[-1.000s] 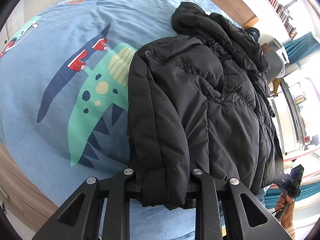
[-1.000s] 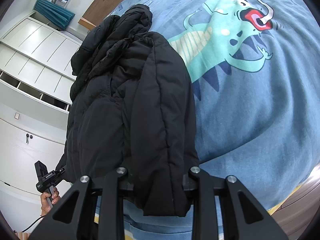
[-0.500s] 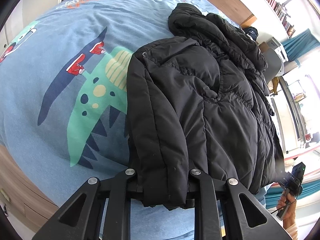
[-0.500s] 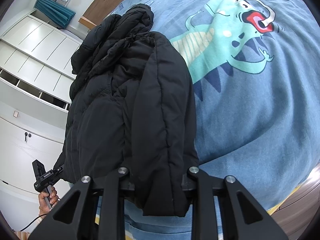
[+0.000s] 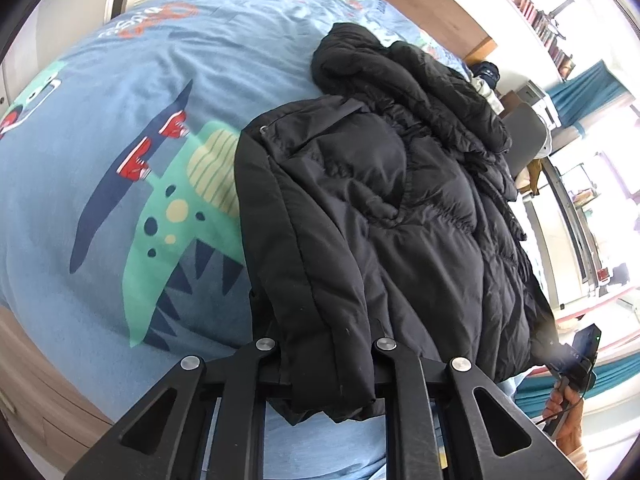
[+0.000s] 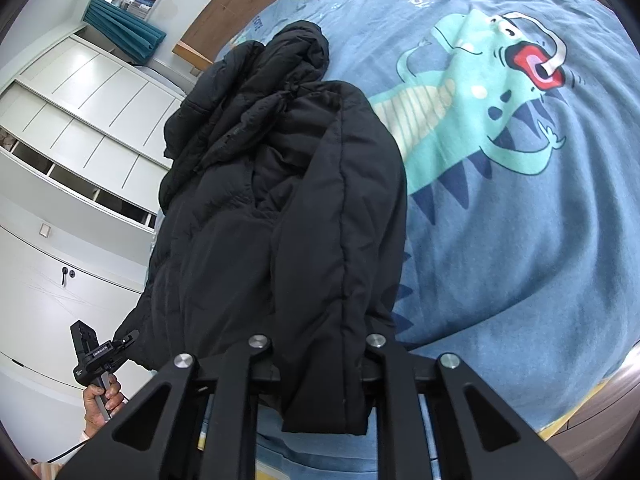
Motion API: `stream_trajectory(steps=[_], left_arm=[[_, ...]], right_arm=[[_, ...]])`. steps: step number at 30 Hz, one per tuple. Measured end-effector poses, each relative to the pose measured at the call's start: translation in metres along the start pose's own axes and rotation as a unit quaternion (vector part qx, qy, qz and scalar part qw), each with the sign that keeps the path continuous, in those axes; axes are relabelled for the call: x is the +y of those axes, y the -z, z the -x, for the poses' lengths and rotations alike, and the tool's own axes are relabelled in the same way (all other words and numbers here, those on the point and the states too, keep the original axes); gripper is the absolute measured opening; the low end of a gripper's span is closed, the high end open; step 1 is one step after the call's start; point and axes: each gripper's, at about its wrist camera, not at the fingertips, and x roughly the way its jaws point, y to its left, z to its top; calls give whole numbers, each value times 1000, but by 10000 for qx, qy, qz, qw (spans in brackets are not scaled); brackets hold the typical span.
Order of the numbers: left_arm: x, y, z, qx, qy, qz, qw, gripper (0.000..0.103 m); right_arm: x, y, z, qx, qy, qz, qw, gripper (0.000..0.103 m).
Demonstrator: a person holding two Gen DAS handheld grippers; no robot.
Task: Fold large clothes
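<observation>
both grippers, left gripper (image 5: 326, 364) and right gripper (image 6: 316, 360), have just been closing, jaws clamped on the black puffer jacket (image 5: 380, 208) lying on the dinosaur-print bed (image 5: 120, 200).

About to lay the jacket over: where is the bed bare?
Free: blue dinosaur-print duvet left of the black puffer jacket, and on its other side in the right wrist view. Crowded: the near edge, where both hand-held grippers pinch sleeves.

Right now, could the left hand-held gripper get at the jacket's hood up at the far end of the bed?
Probably not straight away. The left hand-held gripper is shut on a fold of the black jacket at its near edge, and the hood lies beyond the jacket's bulk. It would have to let go first.
</observation>
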Motion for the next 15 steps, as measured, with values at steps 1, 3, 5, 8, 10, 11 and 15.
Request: stream_trajectory(steps=[1,3,5,8,10,11,15], left_arm=[[-2,-1,2,-26,30,-9,10000,15],[-5,-3,4,-74,94,-23,9999,15],[-7,-5,7,-112,164,-13,9998,15],[-9,-8,11,-179,290,38,9994,15],[-9,-10,14,-220,370,80,9990,15],[-10,-11,15,-235,393,90,9989,14],[-9,-12,16,-257,427,83,9987,14]], right_arm=[[1,-1,0,-16,-27,-2,10000,14],[4,-3,2,-58,-91,-3,9999,14],[8,-6,2,-87,-127,20,9999,14],[11,-9,4,-150,-244,-3,9996,14],[12,-11,4,-185,-324,-48,9993,14],[13,-12,4,-199,-370,-73,9991,14],[16,-15,3,-210,-401,-78,9989,14]])
